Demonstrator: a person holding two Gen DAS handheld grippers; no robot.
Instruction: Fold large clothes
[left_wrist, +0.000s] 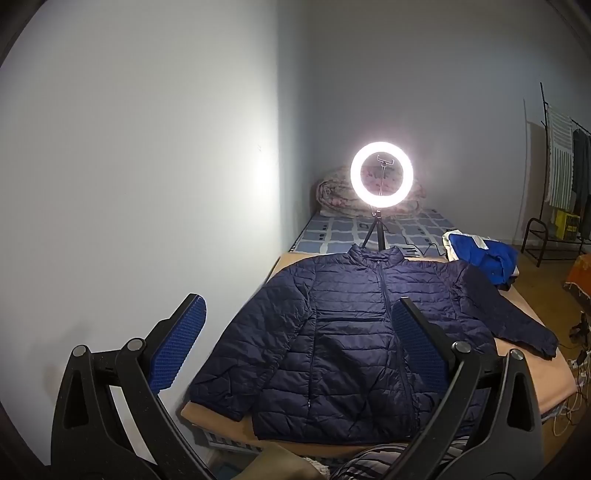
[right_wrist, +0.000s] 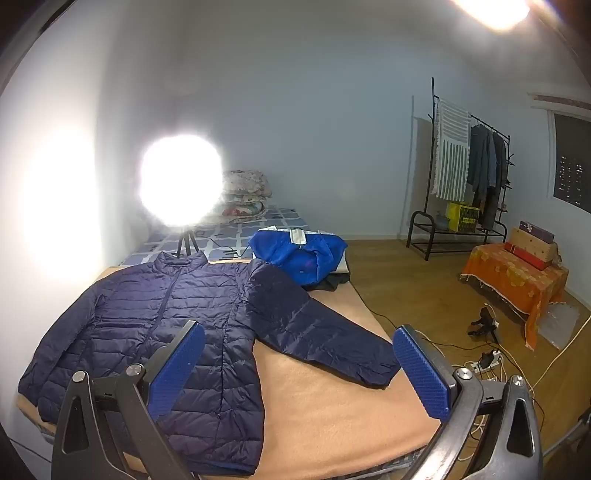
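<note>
Bed (right_wrist: 332, 398) — navy jacket (right_wrist: 155, 332) spread flat, blue garments (right_wrist: 295, 254) behind it.

Hand-held gripper (right_wrist: 297, 363): seen at the bottom of the frame, blue pads spread wide, nothing held between them.
Jacket (right_wrist: 155, 332): navy quilted, laid flat at left centre on a tan blanket (right_wrist: 332, 402), one sleeve stretched toward the lower right.
Blue garment (right_wrist: 295, 251): piled above the sleeve.
Ring light (right_wrist: 181, 181): glaring, upper left.
Clothes rack (right_wrist: 465, 173): stood at right.
</note>
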